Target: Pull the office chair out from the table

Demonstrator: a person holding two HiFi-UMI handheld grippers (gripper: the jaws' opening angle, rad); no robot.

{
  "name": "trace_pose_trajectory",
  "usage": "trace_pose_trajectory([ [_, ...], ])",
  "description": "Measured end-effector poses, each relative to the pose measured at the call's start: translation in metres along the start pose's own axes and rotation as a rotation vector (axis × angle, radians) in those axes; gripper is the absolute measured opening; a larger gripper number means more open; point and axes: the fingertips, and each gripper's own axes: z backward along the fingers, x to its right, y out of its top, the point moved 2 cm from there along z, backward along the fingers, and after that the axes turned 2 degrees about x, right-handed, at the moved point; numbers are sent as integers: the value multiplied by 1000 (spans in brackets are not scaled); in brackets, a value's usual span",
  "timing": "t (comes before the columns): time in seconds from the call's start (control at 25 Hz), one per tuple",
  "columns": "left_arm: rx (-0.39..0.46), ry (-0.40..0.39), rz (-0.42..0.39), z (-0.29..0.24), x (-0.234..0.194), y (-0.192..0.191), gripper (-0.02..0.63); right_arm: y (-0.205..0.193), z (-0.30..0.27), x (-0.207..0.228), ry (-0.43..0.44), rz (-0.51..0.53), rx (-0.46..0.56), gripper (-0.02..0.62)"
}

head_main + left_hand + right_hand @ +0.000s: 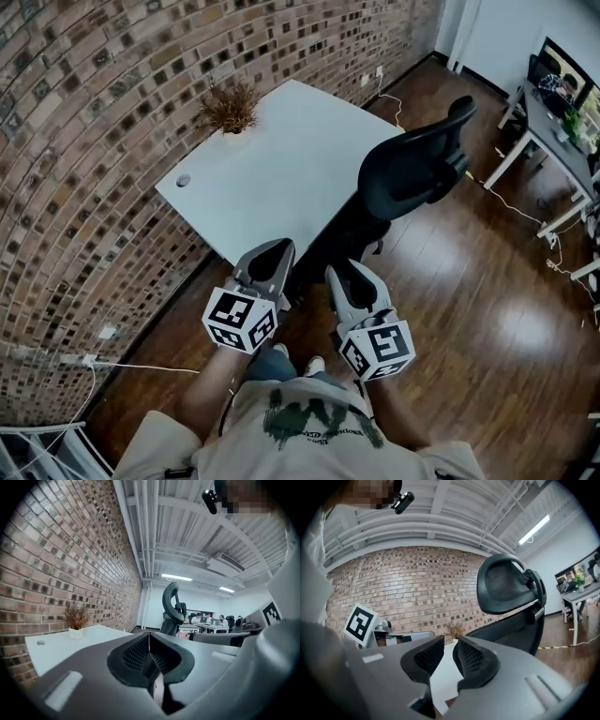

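Office chair (412, 173) stands close against the long side of the table (272, 159), its seat seemingly tucked under that edge, so we judge the pull has not begun and this is the approach.

From the head view, the left gripper (281, 247) and the right gripper (340, 273) hang side by side off the table's near corner, both apart from the chair. The chair is black, with a curved mesh back and a headrest on top; its base is hidden from us.

In the left gripper view, the left gripper (149, 641) has its jaws pressed together on nothing. The chair (172, 604) rises beyond the table (61, 644).

In the right gripper view, the right gripper (450, 653) shows its jaws a little apart with nothing between them, only the table (443, 674) behind the gap. The chair (506, 590) looms at that table's right side, backrest towards us.

Next, we think, the grippers must reach the backrest, spread wide enough to take its rim, clamp there, then draw the chair straight away from the table.
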Motion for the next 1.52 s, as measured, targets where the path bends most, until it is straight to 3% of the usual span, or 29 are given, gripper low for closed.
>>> trace_pose_trajectory([
  [0.24,4,-103,-49,-46,-14,22,11,11,-17,26,-114,-65,27,151],
  [0.52,-6,-276,-70,-114,-27,30,11,5,-46,59,-360,-247,36,299],
  [0.72,-17,-404,-60,-157,-32,37,11,3,-61,72,-528,-351,28,307],
  [1.2,-15,-632,-86,-222,-32,52,12,-5,-70,85,-799,-314,-27,313],
  [1.52,-9,-791,-75,-275,-18,58,15,-6,-71,88,-888,-216,-57,313],
])
